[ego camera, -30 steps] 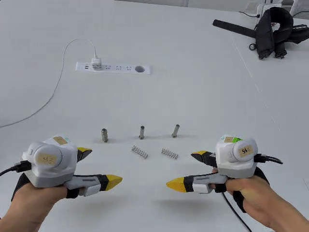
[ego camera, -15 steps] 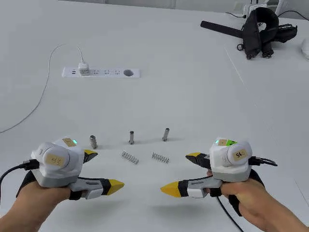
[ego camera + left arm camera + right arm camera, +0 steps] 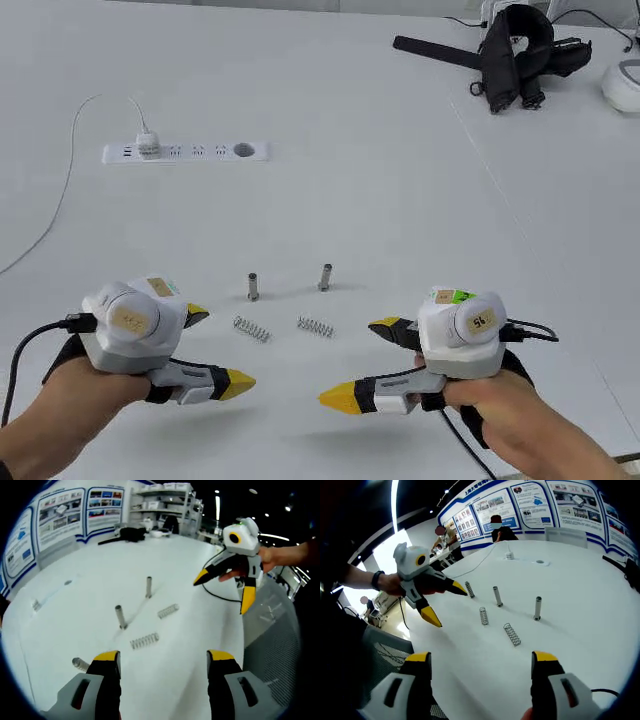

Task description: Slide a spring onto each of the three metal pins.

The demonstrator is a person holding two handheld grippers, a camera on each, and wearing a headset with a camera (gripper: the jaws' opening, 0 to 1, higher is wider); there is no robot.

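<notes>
Jaws on both your grippers stand wide apart, with nothing between them. Your left gripper (image 3: 218,347) hovers over the near left of the table (image 3: 420,200), yellow tips pointing right. Your right gripper (image 3: 357,360) hovers at the near right, tips pointing left, so the two face each other across a gap.

Two bare pins stand upright just beyond that gap: the middle pin (image 3: 253,286) and the right pin (image 3: 325,277). You can see the left pin (image 3: 467,584) in the right gripper view, just past the left gripper's far tip. It carries the fitted spring (image 3: 469,591) coiled round it.

Two loose springs lie flat on the table, a little nearer to you than the bare pins. The left spring (image 3: 251,328) lies near the middle pin, and the right spring (image 3: 315,326) near the right pin. Neither touches a pin, the other spring or a gripper. In the left gripper view both lie ahead of your open jaws, with the right gripper well beyond them.

At the far left a power strip (image 3: 185,152) lies flat with a white plug (image 3: 147,143) in it. Its cable (image 3: 60,200) curves away to the left edge. At the far right lies a black strap (image 3: 510,50).
</notes>
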